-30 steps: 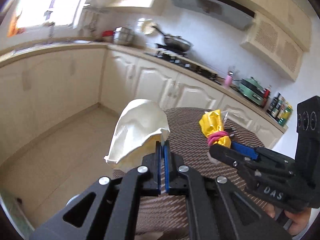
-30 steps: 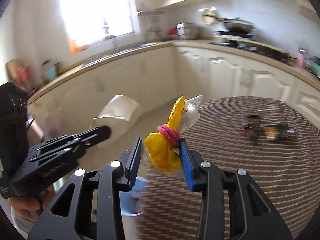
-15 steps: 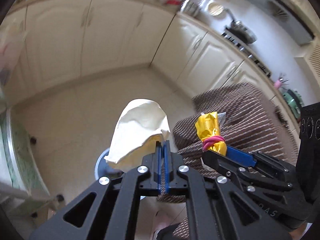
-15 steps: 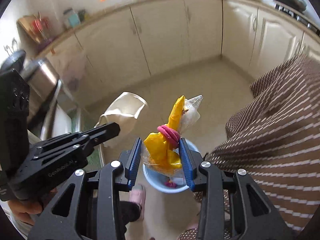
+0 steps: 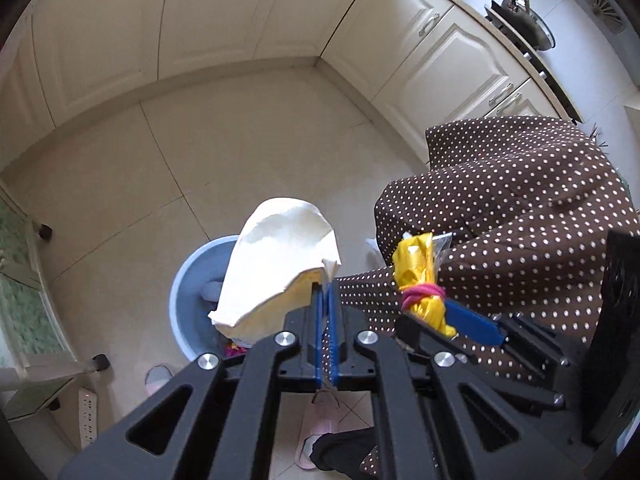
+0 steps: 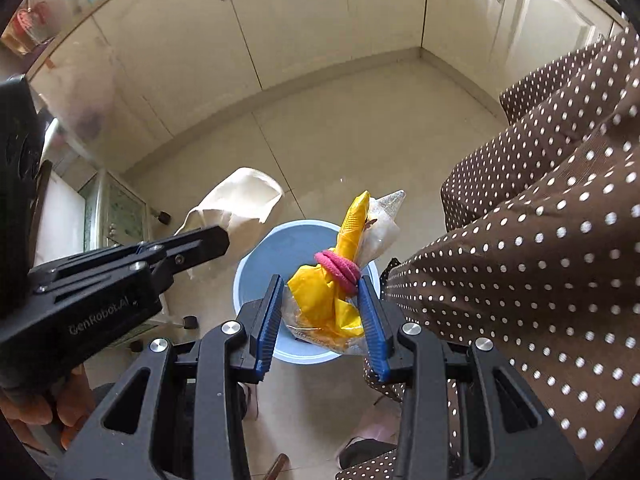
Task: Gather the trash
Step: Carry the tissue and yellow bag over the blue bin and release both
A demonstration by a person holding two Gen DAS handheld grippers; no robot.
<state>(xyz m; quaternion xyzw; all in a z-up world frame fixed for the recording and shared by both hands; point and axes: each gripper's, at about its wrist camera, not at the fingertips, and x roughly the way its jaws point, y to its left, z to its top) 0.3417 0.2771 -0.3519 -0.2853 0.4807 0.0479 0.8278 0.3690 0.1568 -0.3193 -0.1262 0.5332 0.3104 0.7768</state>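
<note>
My left gripper (image 5: 326, 292) is shut on a cream paper wrapper (image 5: 276, 268) and holds it over a light blue bin (image 5: 188, 292) on the floor. My right gripper (image 6: 320, 292) is shut on a yellow bag (image 6: 328, 292) tied with a pink band, with clear plastic beside it, directly above the same blue bin (image 6: 272, 252). The yellow bag (image 5: 418, 280) and right gripper also show in the left wrist view, to the right of the wrapper. The wrapper (image 6: 236, 204) and left gripper show at left in the right wrist view.
A table with a brown polka-dot cloth (image 6: 540, 260) stands right of the bin. Cream cabinets (image 5: 420, 52) line the walls. A glass-door stand on castors (image 6: 116, 216) is at left. Pink slippers (image 5: 316, 428) and a power strip (image 5: 89, 416) lie on the tiled floor.
Both grippers have swung away from the table and tilted down toward the floor. The blue bin has come into full view beneath the held trash. Both grips are unchanged.
</note>
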